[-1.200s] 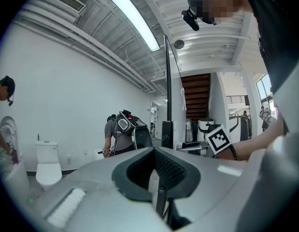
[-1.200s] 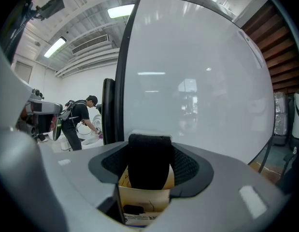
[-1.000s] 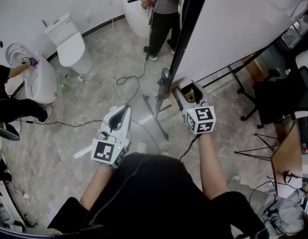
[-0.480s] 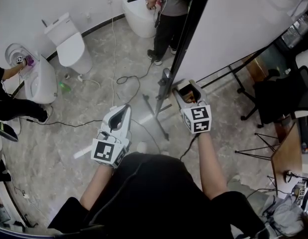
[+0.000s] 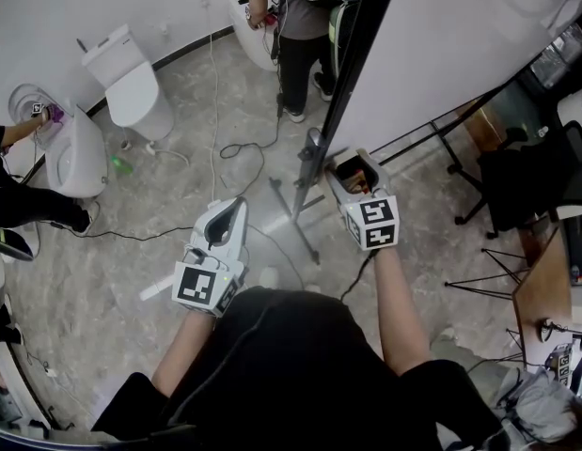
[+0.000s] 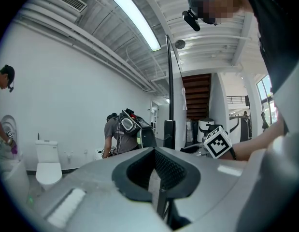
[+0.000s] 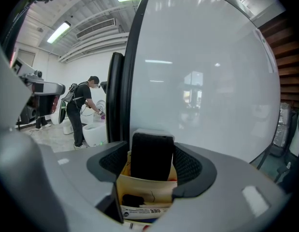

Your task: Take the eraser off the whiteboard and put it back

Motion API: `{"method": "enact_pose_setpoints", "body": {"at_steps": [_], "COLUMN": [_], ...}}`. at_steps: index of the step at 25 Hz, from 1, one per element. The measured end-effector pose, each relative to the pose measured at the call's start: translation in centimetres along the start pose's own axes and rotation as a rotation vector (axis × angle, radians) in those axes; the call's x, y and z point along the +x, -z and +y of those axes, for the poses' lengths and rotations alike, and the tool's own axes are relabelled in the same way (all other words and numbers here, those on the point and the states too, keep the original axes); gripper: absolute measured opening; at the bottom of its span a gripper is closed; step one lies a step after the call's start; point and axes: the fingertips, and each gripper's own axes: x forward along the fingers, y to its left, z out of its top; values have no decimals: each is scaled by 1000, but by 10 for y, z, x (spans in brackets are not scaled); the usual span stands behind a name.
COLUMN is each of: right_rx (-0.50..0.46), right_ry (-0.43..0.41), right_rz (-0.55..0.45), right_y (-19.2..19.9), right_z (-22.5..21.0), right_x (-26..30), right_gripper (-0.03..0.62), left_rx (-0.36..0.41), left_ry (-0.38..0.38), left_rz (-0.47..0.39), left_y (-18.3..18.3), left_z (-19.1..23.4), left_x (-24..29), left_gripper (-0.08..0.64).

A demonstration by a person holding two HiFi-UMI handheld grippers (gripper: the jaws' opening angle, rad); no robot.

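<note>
Standing at the lower edge of a whiteboard (image 7: 207,81) with a gripper in each hand. Between the jaws of the right gripper (image 5: 352,165), a black eraser (image 7: 151,156), upright, with a pale strip along its top edge, just in front of the board's white face; impossible to tell whether touching the board. Jaws opening at this moment, with a sliver of gap showing at the eraser's left side, so spread around it rather than pressing on it. Directly under the eraser, an open tan carton (image 7: 142,190) with a small dark item and a labelled one inside. Left of the white face, the board's black frame edge (image 7: 135,57), running up out of view. On the other side, the left gripper (image 6: 154,150), held level and away from the board, jaws together at the tips, nothing between them. Beyond it, on a grey marbled floor (image 5: 196,186): a white toilet (image 5: 131,78), loose cables (image 5: 239,148), and a person with a backpack (image 5: 300,12) bent over another white fixture. At the head view's left edge, a second person (image 5: 23,203) in black at a further toilet. At the right, a dark office chair (image 5: 526,181).
</note>
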Motion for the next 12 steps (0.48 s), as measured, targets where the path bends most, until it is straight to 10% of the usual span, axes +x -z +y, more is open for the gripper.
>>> {"method": "enact_pose_setpoints", "body": {"at_steps": [12], "right_rx": [10], "right_ry": [8], "right_rz": [-48], "right_y": [-13], "right_z": [-2], "right_x": [-21], "right_gripper": [305], "left_rx": [11], "left_ry": [19], "left_rz": [24], "left_y": [-1], "left_z": [-8], "left_x": [3], "left_gripper": [6]}}
